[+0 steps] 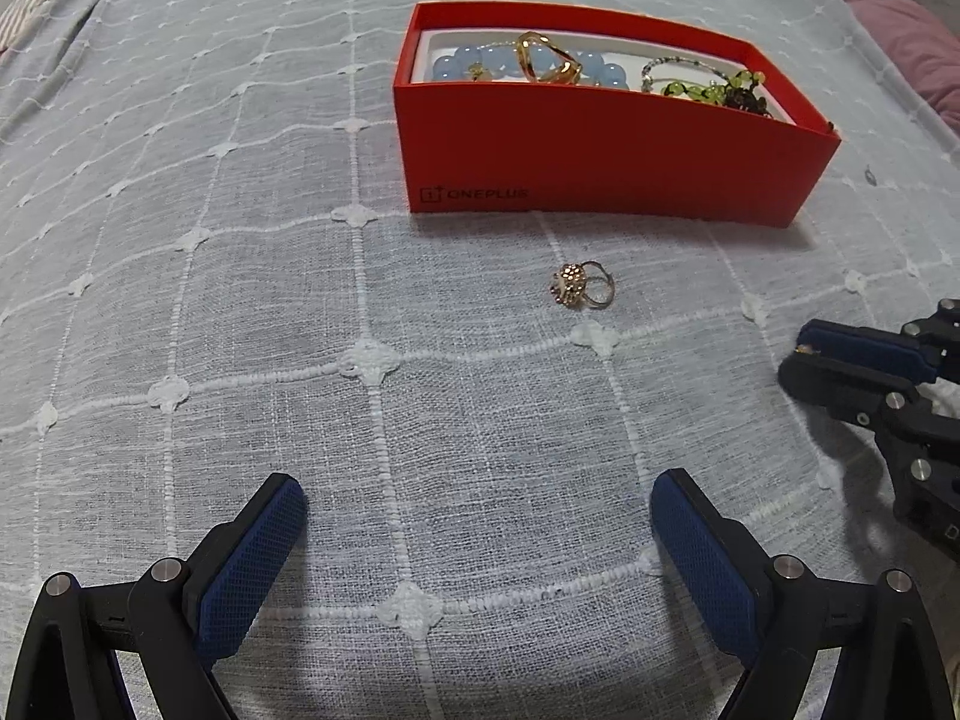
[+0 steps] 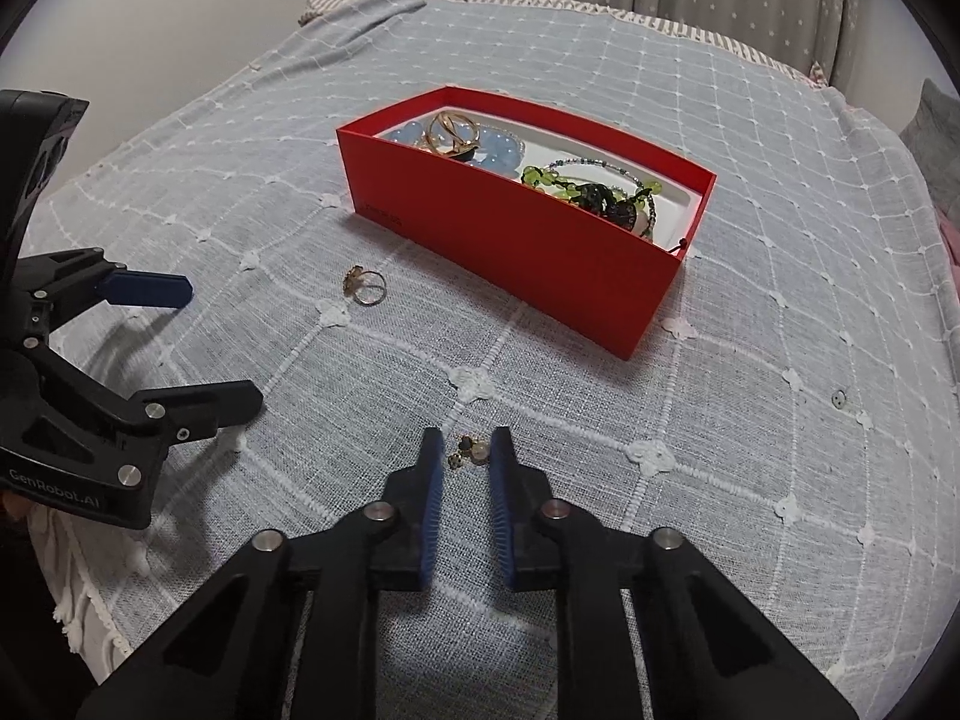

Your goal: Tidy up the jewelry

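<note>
My right tool [image 2: 467, 456] nearly closed, pinching small gold earring [image 2: 470, 454] at tips against bedspread [image 2: 600, 420]. Left tool [image 1: 479, 534] wide open, empty; gold ring [image 1: 581, 284] ahead of it, red box [image 2: 540, 252] beyond. Risk: shallow tip grip, earring slips or snags weave on lift.

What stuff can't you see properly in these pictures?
- Trinket between the right gripper: too small to identify; pad contact unclear.
- Box floor: near wall hides it, both views.
- Dark piece in the box: tangled, unidentifiable.
- Ring: top's detail too small.
</note>
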A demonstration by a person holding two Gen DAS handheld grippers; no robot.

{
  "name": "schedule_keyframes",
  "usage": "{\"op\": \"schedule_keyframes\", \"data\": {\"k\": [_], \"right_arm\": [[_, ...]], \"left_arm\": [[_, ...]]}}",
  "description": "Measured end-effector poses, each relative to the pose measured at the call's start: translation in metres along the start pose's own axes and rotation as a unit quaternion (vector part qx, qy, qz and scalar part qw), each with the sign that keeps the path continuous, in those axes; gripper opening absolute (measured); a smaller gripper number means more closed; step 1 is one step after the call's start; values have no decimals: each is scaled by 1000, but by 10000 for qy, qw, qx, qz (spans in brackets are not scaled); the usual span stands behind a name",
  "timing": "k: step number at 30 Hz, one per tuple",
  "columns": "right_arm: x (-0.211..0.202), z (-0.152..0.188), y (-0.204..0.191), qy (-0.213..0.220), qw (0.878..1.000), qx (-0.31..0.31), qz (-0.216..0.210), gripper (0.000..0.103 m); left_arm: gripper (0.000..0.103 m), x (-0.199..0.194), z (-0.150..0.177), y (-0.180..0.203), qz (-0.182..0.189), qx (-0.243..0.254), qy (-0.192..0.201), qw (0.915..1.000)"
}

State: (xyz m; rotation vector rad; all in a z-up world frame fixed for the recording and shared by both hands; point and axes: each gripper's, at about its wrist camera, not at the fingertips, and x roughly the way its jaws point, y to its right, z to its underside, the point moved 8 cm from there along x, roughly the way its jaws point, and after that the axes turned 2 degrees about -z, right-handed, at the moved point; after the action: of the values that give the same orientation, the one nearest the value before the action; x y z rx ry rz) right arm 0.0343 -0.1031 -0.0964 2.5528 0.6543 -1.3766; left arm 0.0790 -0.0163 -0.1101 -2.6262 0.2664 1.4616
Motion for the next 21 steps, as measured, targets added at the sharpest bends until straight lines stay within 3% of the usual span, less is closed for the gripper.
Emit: {"op": "schedule_keyframes", "data": {"k": [5, 6, 17, 21], "right_arm": [[-1, 0, 1, 22, 10000, 10, 17, 10], [-1, 0, 1, 26, 10000, 10, 27, 4], [-11, -1, 11, 70, 9998, 170, 119, 4], [-17, -2, 14, 98, 9996, 237, 108, 4]], "left_arm": [[96, 0, -2, 7, 22, 84, 37, 10000], [96, 1, -2, 8, 18, 89, 39, 10000], [96, 3, -11, 13, 125, 128, 142, 9997], [89, 2, -17, 17, 296, 121, 286, 9991]]}}
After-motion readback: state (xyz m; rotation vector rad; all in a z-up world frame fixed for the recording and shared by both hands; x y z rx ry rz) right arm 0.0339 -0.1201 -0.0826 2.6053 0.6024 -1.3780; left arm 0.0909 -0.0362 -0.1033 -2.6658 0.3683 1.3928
